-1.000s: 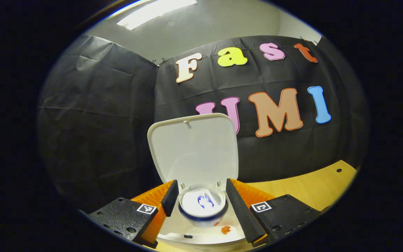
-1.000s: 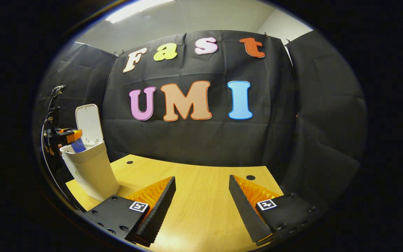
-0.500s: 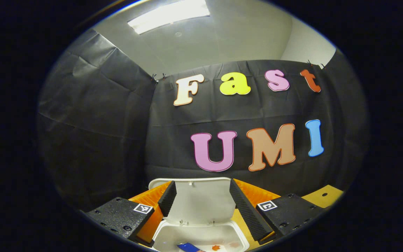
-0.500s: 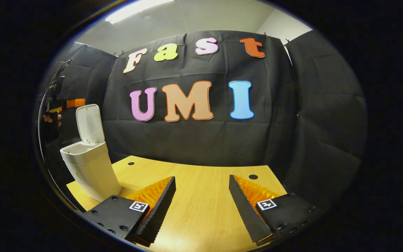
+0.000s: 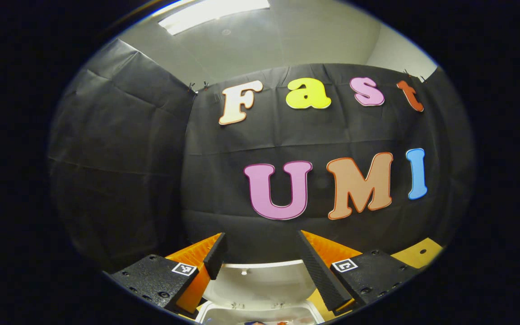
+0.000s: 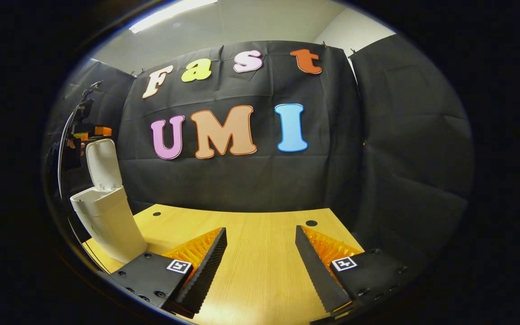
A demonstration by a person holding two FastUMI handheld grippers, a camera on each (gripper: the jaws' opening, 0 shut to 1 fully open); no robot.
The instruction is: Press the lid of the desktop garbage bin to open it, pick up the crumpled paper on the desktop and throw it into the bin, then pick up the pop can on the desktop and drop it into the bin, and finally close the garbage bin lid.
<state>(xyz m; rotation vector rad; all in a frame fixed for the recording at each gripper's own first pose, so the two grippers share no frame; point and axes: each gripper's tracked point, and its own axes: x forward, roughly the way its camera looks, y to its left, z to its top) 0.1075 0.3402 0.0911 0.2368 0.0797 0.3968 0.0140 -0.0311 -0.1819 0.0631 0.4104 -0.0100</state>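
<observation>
Directly below the spread left tongs (image 5: 262,259), the raised lid (image 5: 260,280).

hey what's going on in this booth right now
A person is working two hand-held tools over a wooden desk. The white desktop bin stands with its lid up. The left tool hovers open just above the lid, empty. The right tool waits open over bare desk. Closing the lid is not yet done.

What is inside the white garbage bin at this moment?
In the left gripper view, the garbage bin stands open, its lid raised. At its mouth show a bit of something blue and something orange. The view's edge hides everything deeper.
</observation>
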